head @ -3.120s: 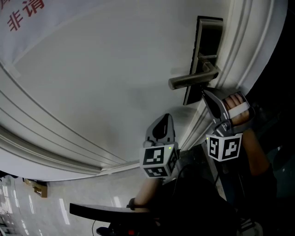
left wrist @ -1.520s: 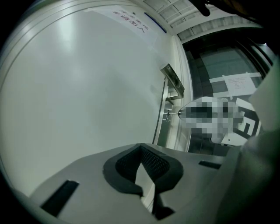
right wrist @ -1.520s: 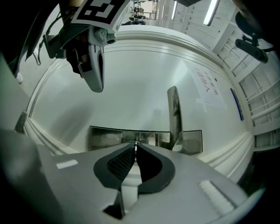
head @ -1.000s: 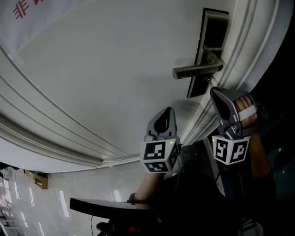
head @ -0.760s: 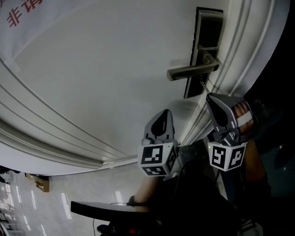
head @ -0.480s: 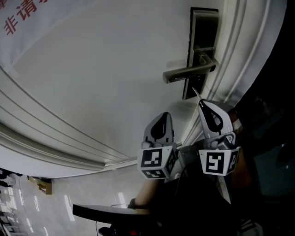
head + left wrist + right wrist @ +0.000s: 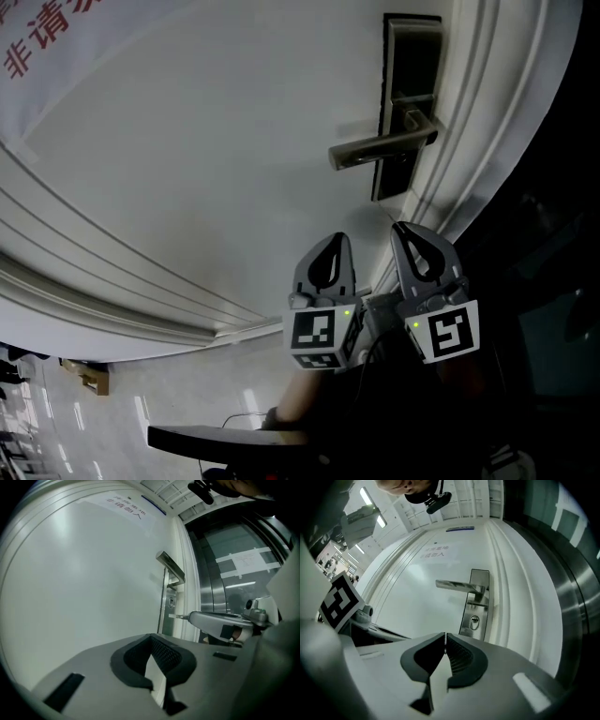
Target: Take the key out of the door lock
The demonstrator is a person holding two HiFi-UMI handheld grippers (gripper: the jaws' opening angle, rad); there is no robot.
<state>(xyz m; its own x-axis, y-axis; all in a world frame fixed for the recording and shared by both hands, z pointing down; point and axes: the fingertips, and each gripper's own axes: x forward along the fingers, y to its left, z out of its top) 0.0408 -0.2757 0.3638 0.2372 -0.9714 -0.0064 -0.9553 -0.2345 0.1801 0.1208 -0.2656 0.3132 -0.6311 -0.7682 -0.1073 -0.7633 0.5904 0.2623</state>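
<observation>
Silvery key juts from the tip of the right gripper, whose 2 jaws are pinched tight on it, clear of the keyhole below the lever handle. Alongside, the left gripper has its jaws closed on nothing, facing the white door.

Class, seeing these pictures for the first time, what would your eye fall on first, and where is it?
The metal door handle on its dark lock plate stands out near the right edge of the white door. Below it sit the left tongs and right tongs, side by side, both with black-and-white square markers. The right tongs are shut on a thin key, clear of the keyhole.
</observation>
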